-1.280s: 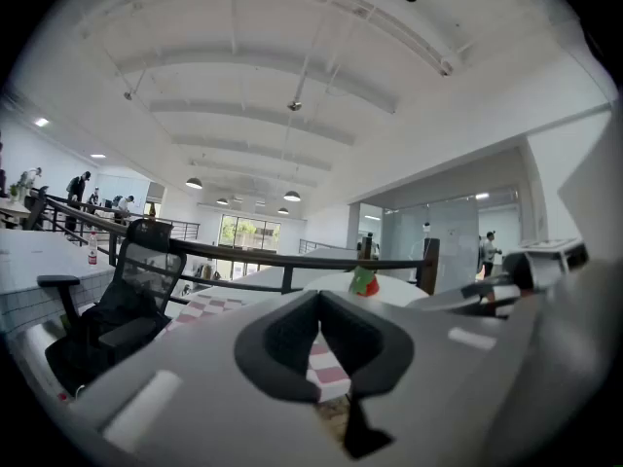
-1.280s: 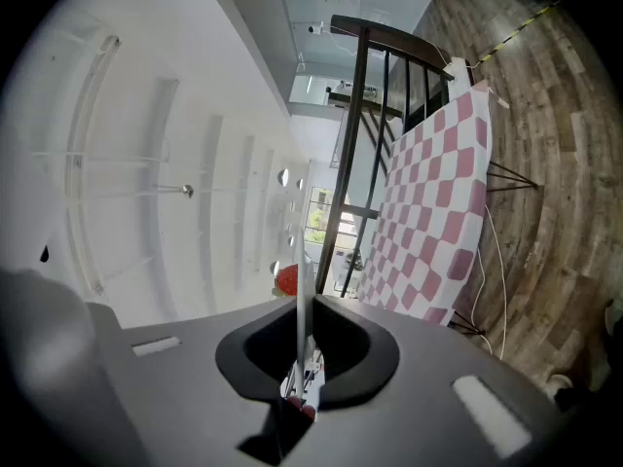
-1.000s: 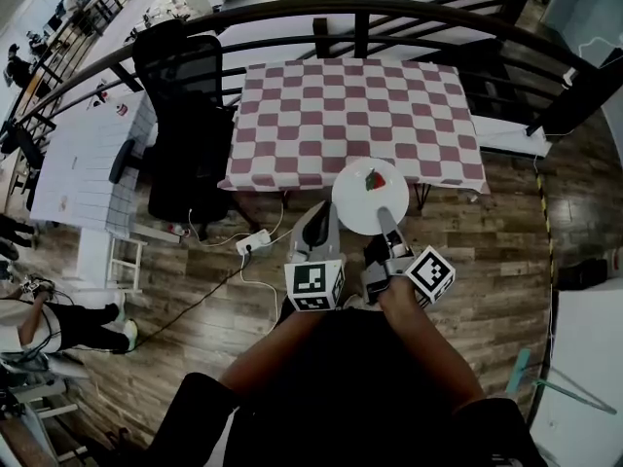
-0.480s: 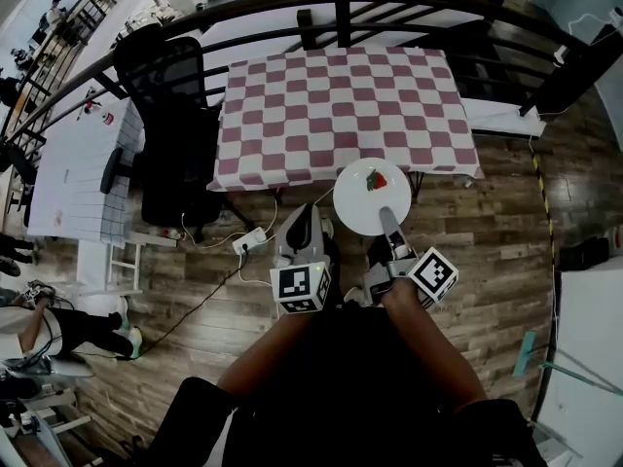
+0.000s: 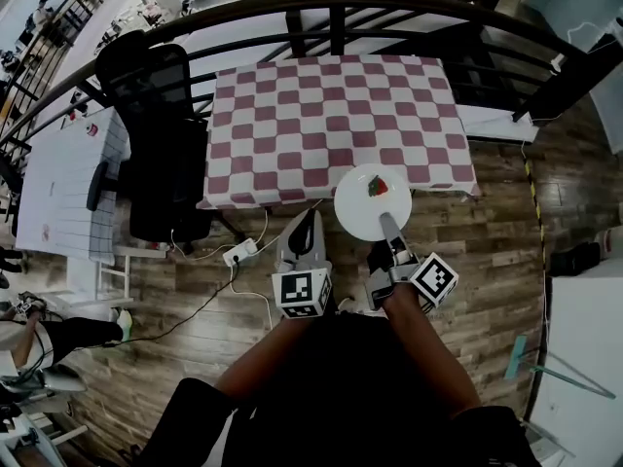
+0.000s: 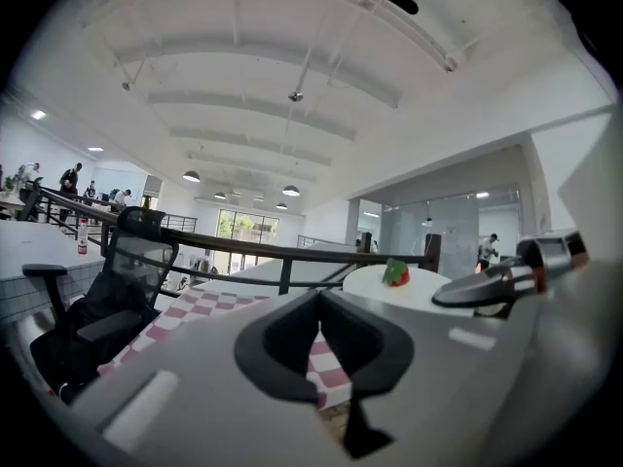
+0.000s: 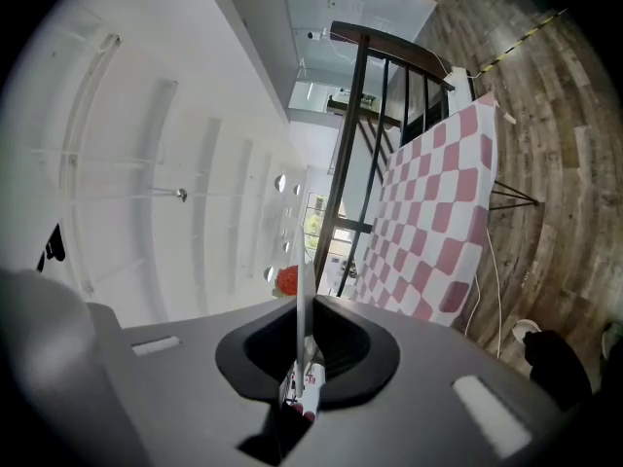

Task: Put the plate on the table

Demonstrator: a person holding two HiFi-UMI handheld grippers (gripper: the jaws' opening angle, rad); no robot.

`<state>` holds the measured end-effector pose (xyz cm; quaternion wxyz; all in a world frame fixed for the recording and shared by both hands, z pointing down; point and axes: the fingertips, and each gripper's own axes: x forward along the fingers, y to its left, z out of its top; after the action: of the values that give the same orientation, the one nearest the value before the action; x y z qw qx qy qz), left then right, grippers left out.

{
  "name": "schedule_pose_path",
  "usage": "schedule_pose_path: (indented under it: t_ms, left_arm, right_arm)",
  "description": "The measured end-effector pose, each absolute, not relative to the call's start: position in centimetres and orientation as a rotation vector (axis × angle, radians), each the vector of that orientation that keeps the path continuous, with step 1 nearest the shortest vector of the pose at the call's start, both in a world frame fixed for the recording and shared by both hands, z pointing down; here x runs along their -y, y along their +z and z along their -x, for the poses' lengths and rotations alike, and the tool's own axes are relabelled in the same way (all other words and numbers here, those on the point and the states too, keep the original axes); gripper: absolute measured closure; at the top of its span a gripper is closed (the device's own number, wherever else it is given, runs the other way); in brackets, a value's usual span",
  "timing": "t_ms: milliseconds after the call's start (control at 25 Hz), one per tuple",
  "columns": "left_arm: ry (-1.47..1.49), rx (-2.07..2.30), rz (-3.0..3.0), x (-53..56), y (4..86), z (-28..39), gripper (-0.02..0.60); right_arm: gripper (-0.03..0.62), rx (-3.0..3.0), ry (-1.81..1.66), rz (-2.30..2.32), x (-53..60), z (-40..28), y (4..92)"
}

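- The white plate [image 5: 372, 202] is lying flat with its face turned up and sticking straight out ahead of the right tongs [image 5: 387, 224], which are clenching its near rim.
- Being round, the plate is showing no long axis. In the right gripper view it is appearing edge-on as a thin line [image 7: 300, 290] running away from the jaws.
- A small red and green piece of food [image 5: 376, 185] is sitting on the plate's far half, beyond the right tongs' tips.
- The plate's far rim is overlapping the near edge of the bench [image 5: 331, 115] under its pink and white checked cloth. The rest of the plate is hanging over the wooden floor [image 5: 487, 251]. Whether the plate is touching the cloth I cannot tell.
- The left tongs [image 5: 311, 216] are pointing the same way just beside the plate's left rim, apart from it. Their jaws are meeting with nothing between them.
- From the left tongs' own camera the plate [image 6: 409, 288] is showing to the right, a little above the cloth.
- A black office chair [image 5: 165, 144] is standing off to the left of the left tongs, against the bench's left side.
- A dark curved railing [image 5: 331, 8] is running behind the bench, far ahead of both tongs.
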<state>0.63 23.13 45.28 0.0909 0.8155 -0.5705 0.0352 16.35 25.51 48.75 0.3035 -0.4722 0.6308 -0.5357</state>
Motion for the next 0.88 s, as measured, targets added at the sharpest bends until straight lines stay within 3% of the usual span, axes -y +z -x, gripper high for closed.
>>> schedule_pose_path:
  t_ms: [880]
  left_arm:
    - [0.056, 1.716, -2.399, 2.1, 43.7, 7.3, 0.572]
  right_arm:
    - [0.579, -1.722, -1.450, 1.174, -1.8, -9.9, 48.3]
